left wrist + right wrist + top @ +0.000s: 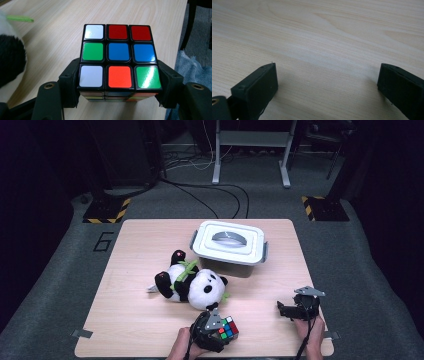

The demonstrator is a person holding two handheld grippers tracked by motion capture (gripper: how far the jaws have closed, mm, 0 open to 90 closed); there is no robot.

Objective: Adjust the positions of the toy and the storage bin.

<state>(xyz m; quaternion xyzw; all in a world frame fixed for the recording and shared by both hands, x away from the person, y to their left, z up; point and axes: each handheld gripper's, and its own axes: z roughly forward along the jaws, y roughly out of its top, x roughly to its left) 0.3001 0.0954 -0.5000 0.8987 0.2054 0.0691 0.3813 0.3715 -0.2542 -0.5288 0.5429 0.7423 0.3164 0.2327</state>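
Observation:
A scrambled puzzle cube [228, 328] [119, 57] with coloured stickers sits between the jaws of my left gripper [220, 332] [119, 82] near the table's front edge. In the left gripper view both black pads press on the cube's lower sides, so the gripper is shut on it. A plush panda [192, 285] lies on its side just beyond the cube, its black and white fur at the left edge of the left gripper view [10, 65]. My right gripper [285, 310] [327, 85] rests at the front right, jaws wide apart over bare wood.
A white lidded plastic bin [230, 247] with a grey handle stands behind the panda at the table's middle back. The wooden table [140, 245] has bare surface at the left and far right. Dark floor and cables lie beyond.

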